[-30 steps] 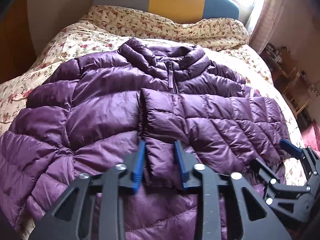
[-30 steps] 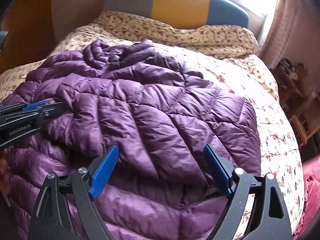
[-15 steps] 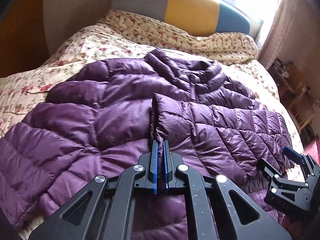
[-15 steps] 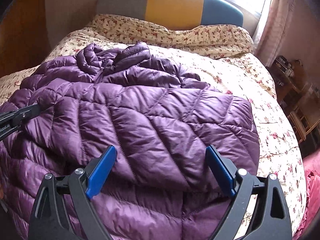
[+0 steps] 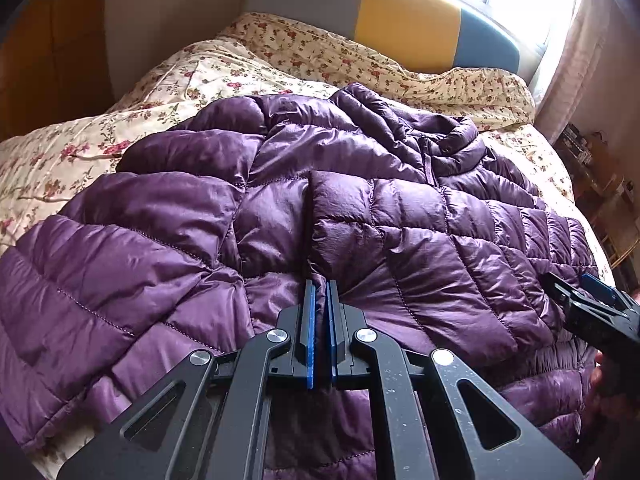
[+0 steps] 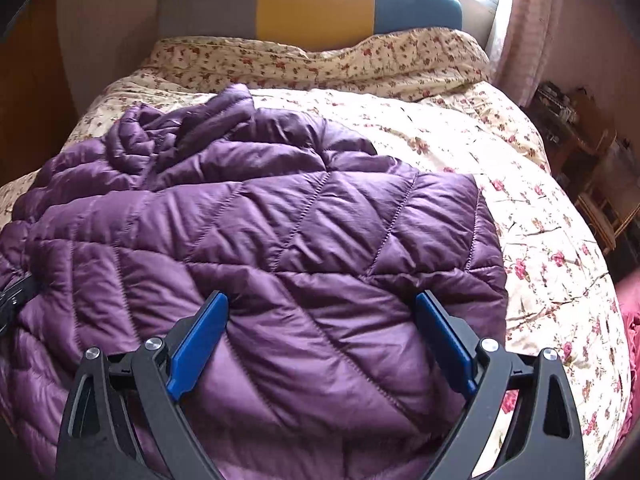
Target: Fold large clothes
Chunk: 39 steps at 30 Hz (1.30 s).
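- Jacket: the purple quilted puffer jacket [image 5: 280, 216] lies spread on the bed with the cream flowered quilt [image 5: 168, 80], collar toward the grey, yellow and blue headboard [image 5: 400, 12], hem toward both claws.
- Fold: 1 sleeve is laid across the chest; its cuff end points to the left side.
- Left claw [image 5: 319, 292]: the 2 blue pads are pressed together, pinching the edge of that sleeve cuff, just in front of the camera.
- Right claw [image 6: 322, 314]: its jaws have just been opening and stand spread wide. The padded side panel of the jacket lies between them, but the pads do not press it.
- Key relation: the long axis of the jacket runs from the claws away to the headboard. The right side edge lies just beyond the right claw, so I judge this hand is nearer for folding that side inward.
- Writing: I can read no brand or label here.
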Available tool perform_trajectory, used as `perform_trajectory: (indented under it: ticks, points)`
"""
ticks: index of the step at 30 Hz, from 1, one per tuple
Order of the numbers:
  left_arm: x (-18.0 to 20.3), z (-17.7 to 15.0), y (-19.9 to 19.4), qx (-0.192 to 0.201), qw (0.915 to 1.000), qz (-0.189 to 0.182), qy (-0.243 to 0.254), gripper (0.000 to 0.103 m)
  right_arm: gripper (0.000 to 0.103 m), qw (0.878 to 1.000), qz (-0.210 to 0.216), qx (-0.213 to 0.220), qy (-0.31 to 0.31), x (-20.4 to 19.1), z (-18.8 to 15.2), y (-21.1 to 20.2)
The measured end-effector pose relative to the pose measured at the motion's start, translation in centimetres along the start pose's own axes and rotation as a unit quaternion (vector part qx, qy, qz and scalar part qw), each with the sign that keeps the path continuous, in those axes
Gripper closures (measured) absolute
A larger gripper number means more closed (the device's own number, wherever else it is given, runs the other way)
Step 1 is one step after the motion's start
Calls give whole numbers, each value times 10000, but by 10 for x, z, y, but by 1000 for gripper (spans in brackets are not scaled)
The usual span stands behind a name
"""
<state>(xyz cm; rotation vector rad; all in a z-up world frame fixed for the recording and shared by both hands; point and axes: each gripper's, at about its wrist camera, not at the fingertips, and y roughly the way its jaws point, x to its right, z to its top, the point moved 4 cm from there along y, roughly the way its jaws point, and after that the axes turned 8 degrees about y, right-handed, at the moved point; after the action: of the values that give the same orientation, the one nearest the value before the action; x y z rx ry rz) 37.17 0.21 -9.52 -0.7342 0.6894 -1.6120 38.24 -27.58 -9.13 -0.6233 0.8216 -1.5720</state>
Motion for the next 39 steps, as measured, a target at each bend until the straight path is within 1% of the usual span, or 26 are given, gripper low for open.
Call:
perform_trajectory:
  ticks: [3,7,11,12,13,14,15,16,18,20,22,24,25,26,27,28,30,33,37,39]
  points:
    - [-2,-2,1,40,10000,-39,-45,98,8,9999,13,-100,-92,-1,1,13]
    - [-5,-6,1,54,9999,-76,-102,98,5,9995,83,-188,-234,-7,-3,32]
    - [-3,-6,-4,78,9998,-61,-146,98,4,9996,102,-93,-236,-8,-4,40]
    - [-4,-6,-9,96,9998,-34,-197,91,4,9996,107,-91,-240,-8,-4,40]
    - [-4,-5,-15,143,9996,107,-215,75,4,9996,122,-82,-237,-8,-5,40]
    - [-5,-5,-24,262,9991,229,-241,63,4,9996,120,-72,-237,-8,-5,40]
    - [-5,-5,-31,398,9985,272,-265,45,4,9996,111,-67,-243,-8,-5,40]
    - [-3,-3,-42,621,9972,318,-258,44,4,9996,99,-62,-250,-8,-4,40]
    - [5,4,-52,739,9968,285,-143,44,4,9996,94,-51,-250,-9,-4,39]
    - [16,11,-53,762,9970,141,-4,44,4,9996,65,-37,-269,-10,-5,38]
    - [32,16,-44,673,9975,-29,222,46,4,9996,66,-30,-267,-9,-5,38]
    - [43,19,-27,456,9981,-25,412,47,4,9996,71,-31,-266,-10,-5,38]
    - [44,19,-20,368,9984,-2,419,47,3,9996,78,-30,-259,-10,-6,38]
    - [43,17,-9,235,9990,0,380,47,3,9996,76,-28,-260,-10,-6,38]
    - [39,14,6,20,9994,10,331,47,3,9996,73,-24,-259,-10,-6,38]
    - [35,11,15,-74,9995,5,297,47,3,9996,79,-13,-254,-10,-6,38]
    - [30,7,26,-79,9998,-118,170,47,3,9997,85,3,-249,-10,-6,38]
    - [31,5,27,-24,9998,-68,197,47,3,9997,56,18,-251,-10,-6,39]
    - [28,3,18,-9,9998,-151,112,47,3,9997,62,24,-244,-9,-6,39]
    - [29,0,7,21,9998,-82,157,47,3,9997,63,25,-242,-9,-6,39]
